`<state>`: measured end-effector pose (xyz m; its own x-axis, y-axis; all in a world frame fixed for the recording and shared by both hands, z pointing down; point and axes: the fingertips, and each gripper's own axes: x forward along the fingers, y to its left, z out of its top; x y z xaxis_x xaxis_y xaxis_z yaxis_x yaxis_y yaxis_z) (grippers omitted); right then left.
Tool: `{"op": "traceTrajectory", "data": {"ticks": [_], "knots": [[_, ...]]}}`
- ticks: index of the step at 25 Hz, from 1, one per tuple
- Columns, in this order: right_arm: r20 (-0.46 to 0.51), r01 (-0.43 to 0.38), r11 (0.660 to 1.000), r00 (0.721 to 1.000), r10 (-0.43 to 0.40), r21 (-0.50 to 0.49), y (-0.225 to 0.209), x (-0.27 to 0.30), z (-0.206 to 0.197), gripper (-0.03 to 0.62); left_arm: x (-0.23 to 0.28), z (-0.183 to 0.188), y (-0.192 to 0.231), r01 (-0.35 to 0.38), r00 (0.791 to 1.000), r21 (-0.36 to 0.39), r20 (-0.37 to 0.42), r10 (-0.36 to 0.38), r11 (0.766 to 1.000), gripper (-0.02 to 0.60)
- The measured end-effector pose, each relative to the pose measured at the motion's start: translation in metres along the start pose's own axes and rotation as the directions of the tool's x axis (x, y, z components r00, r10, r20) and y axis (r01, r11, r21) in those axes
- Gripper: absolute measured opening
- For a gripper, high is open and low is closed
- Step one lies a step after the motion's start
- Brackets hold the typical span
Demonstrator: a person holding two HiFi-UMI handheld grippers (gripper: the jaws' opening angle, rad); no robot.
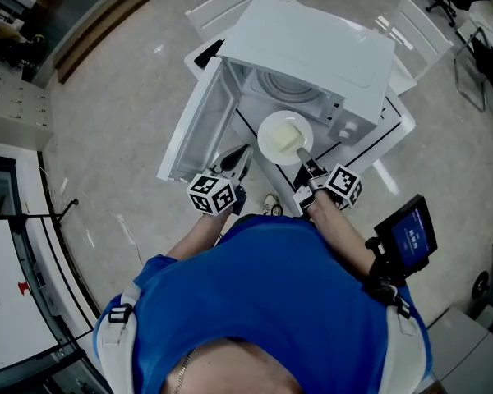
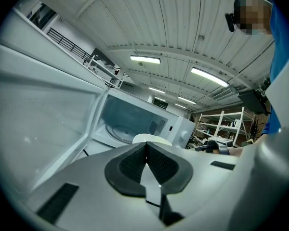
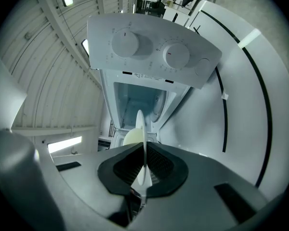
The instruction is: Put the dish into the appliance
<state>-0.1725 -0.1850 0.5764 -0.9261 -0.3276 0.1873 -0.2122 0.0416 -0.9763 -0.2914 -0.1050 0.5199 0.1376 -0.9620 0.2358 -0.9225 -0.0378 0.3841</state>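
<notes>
A white microwave [image 1: 312, 43] stands on a white table [image 1: 398, 117], its door [image 1: 191, 125] swung open to the left. In front of the open cavity hangs a white dish [image 1: 283, 138] with a pale yellow lump on it, and my right gripper [image 1: 304, 161] is shut on its near rim. In the right gripper view the dish [image 3: 140, 124] runs edge-on between the pads, below the microwave's two dials [image 3: 149, 52]. My left gripper [image 1: 235, 164] is shut and empty, just left of the dish by the door. The left gripper view shows the glass turntable [image 2: 119, 129] and the dish rim [image 2: 152, 139] past the closed jaws.
Two white chairs [image 1: 220, 6] [image 1: 419, 27] stand behind the table. A small blue screen [image 1: 411, 235] on a stand sits at my right side. Black lines mark the tabletop [image 1: 370, 150]. The open door bounds the space to the left of the cavity.
</notes>
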Motion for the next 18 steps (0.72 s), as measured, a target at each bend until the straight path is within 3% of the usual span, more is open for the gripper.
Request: {"op": "traceTrajectory", "data": {"ticks": [11,18], "knots": [[0.062,0.036,0.999,0.997,-0.039,0.041,-0.011,0.039,0.017,0.011,0.025,0.004,0.015,0.053,0.998,0.016,-0.047,-0.052,0.998,0.008],[0.106,0.061,0.994,0.992,-0.07,0.088,-0.033,0.084,0.036,0.011,0.047,0.001,0.046,0.072,0.994,0.02,-0.082,-0.07,0.997,0.008]]}}
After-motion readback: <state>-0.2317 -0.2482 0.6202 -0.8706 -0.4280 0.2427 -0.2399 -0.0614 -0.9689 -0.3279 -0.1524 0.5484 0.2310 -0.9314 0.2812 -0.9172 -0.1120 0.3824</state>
